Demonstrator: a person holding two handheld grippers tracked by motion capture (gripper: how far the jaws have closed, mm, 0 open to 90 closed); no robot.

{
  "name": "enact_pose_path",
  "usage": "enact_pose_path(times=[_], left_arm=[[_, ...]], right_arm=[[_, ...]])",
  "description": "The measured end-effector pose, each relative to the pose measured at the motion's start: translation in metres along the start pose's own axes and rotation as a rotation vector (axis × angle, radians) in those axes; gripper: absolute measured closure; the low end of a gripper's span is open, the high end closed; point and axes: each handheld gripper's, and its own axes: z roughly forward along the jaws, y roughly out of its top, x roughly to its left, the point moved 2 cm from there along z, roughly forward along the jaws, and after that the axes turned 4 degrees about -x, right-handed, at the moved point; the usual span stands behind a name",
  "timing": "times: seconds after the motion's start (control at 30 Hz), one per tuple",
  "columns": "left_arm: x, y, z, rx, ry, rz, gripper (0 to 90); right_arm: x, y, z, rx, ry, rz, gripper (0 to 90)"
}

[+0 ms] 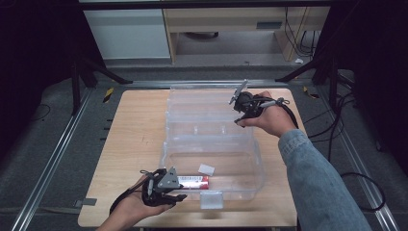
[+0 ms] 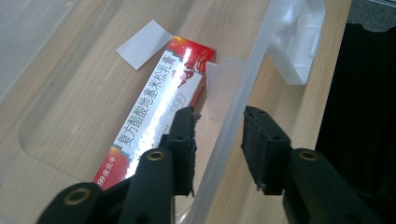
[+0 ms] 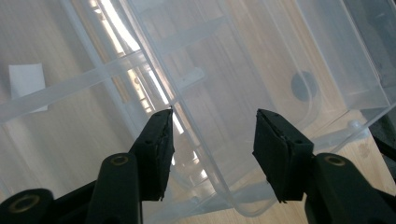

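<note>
At the near left edge of the wooden surface point(image 1: 130, 144), the left tool point(image 1: 180, 191) is held low by the person's left hand point(image 1: 137, 204). Its jaws straddle the near wall of the clear plastic box point(image 1: 255, 163): one jaw stands inside the box beside the red and white carton point(image 2: 159, 98), the other outside the wall, with a gap left on both sides and nothing gripped. This carton lies flat on the box floor along the near wall, close to a white slip of paper point(image 2: 142, 44). Farther right, the open box lid point(image 1: 192, 108) rests behind the box. The right tool point(image 1: 236, 111) is held over the lid's right rim, jaws partly open around that rim without pressing on it.
</note>
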Motion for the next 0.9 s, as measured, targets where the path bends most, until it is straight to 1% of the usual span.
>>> enact_pose_path(times=[0.07, 0.13, 0.17, 0.23, 0.27, 0.3, 0.33, 0.43, 0.5, 0.53, 0.57, 0.6, 0.63, 0.67, 0.77, 0.9], left_arm=[[0.002, 0.001, 0.001, 0.003, 0.003, 0.0, 69.4], [0.003, 0.001, 0.001, 0.001, -0.019, -0.006, 72.4], [0.003, 0.001, 0.001, 0.001, -0.019, -0.006, 74.4], [0.003, 0.002, 0.001, 0.008, -0.027, 0.011, 75.3], [0.003, 0.002, 0.001, 0.008, -0.027, 0.011, 75.6], [0.004, 0.004, 0.002, 0.018, -0.022, 0.025, 75.9], [0.005, 0.005, 0.003, 0.021, -0.017, 0.031, 76.0], [0.007, 0.008, 0.005, 0.018, -0.012, 0.027, 76.5], [0.012, 0.012, 0.01, 0.016, -0.011, 0.035, 77.0], [0.012, 0.012, 0.01, 0.016, -0.011, 0.035, 77.3], [0.014, 0.014, 0.011, 0.015, -0.01, 0.034, 77.3], [0.017, 0.015, 0.013, 0.006, -0.015, 0.026, 77.5], [0.017, 0.015, 0.013, 0.006, -0.015, 0.026, 77.5], [0.02, 0.016, 0.014, 0.003, -0.018, 0.026, 77.4], [0.023, 0.016, 0.015, -0.005, -0.021, 0.018, 77.3], [0.029, 0.016, 0.015, -0.011, -0.031, 0.012, 76.9]], right_arm=[[0.0, 0.001, 0.001, 0.006, 0.003, -0.009, 49.3], [0.001, 0.004, 0.002, 0.016, 0.009, -0.022, 50.7], [0.001, 0.004, 0.002, 0.016, 0.009, -0.022, 50.7], [0.001, 0.007, 0.006, 0.032, 0.02, -0.047, 53.1], [0.001, 0.007, 0.006, 0.032, 0.02, -0.047, 53.1], [0.001, 0.009, 0.008, 0.038, 0.02, -0.057, 53.6], [0.001, 0.01, 0.008, 0.04, 0.017, -0.059, 54.7], [-0.001, 0.012, 0.009, 0.041, -0.001, -0.071, 60.7], [-0.003, 0.014, 0.01, 0.038, -0.006, -0.069, 66.1], [-0.003, 0.014, 0.01, 0.038, -0.006, -0.069, 66.1], [-0.004, 0.016, 0.01, 0.032, -0.001, -0.064, 68.1], [-0.006, 0.018, 0.011, 0.036, -0.011, -0.071, 68.9], [-0.006, 0.018, 0.011, 0.036, -0.011, -0.071, 68.9], [-0.009, 0.019, 0.013, 0.049, -0.01, -0.075, 69.6], [-0.011, 0.02, 0.014, 0.053, -0.001, -0.079, 70.8], [-0.015, 0.022, 0.013, 0.068, 0.019, -0.092, 74.6]])
